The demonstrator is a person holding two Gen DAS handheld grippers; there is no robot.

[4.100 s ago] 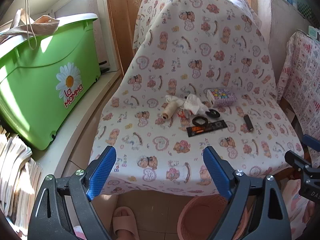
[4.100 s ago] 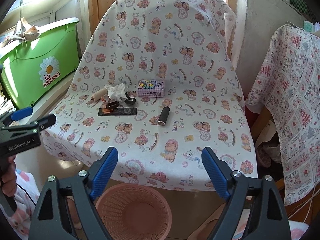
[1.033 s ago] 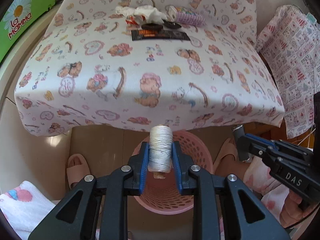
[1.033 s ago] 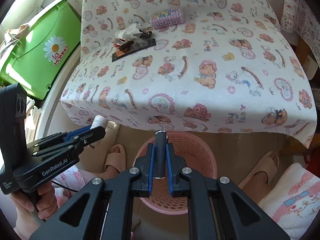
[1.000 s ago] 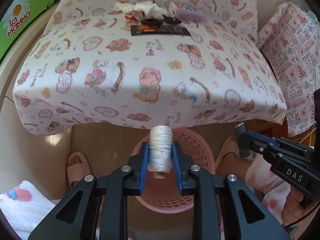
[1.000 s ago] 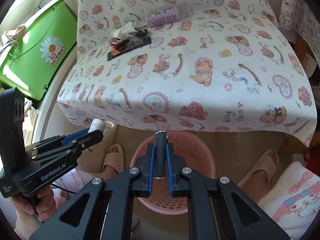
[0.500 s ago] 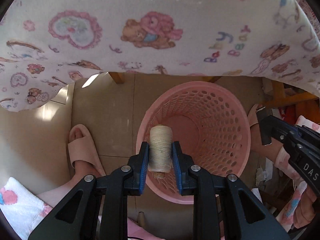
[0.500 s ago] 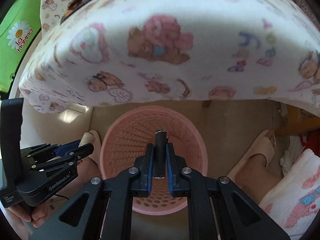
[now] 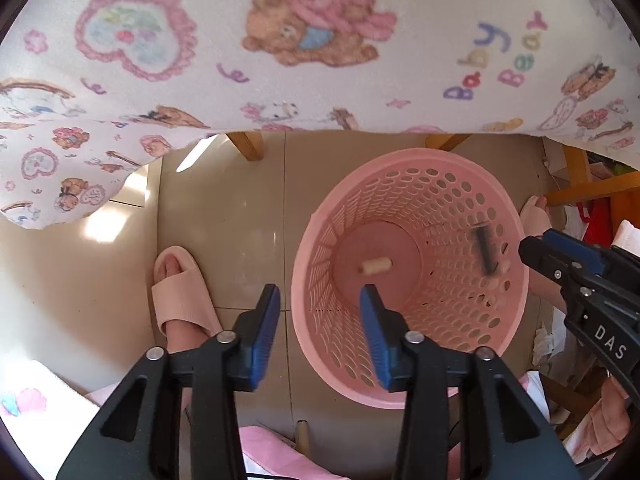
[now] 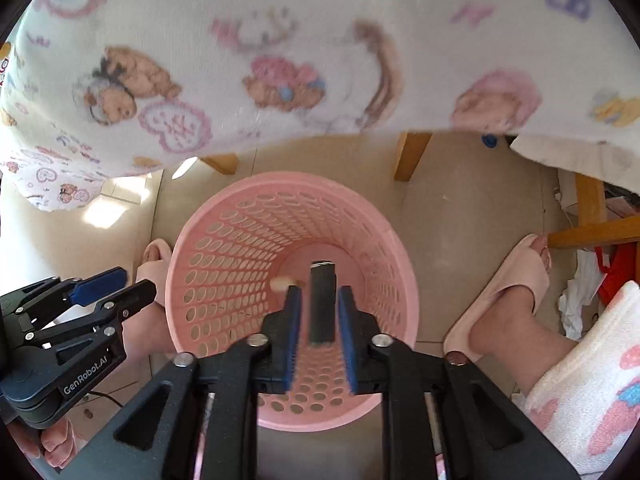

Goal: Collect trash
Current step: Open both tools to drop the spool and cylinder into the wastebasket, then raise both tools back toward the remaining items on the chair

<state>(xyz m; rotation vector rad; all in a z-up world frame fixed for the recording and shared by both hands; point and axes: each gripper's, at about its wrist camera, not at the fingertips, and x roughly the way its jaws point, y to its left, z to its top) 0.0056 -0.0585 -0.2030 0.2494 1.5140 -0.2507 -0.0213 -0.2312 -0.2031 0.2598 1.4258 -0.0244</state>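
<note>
Below the parted, empty left gripper (image 9: 319, 322), whose jaws have just been opening, a cream thread spool (image 9: 374, 267) lies in the round pink perforated plastic basket (image 9: 320, 236), while the dark cylinder (image 10: 322, 306) sits untouched between the right gripper's (image 10: 318, 330) just-opening jaws.

Beige tile floor (image 9: 224, 208) w/ sun patch, wooden legs (image 10: 412, 156)

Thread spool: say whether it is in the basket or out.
In. The cream thread spool lies on the pink perforated plastic basket's floor.
</note>
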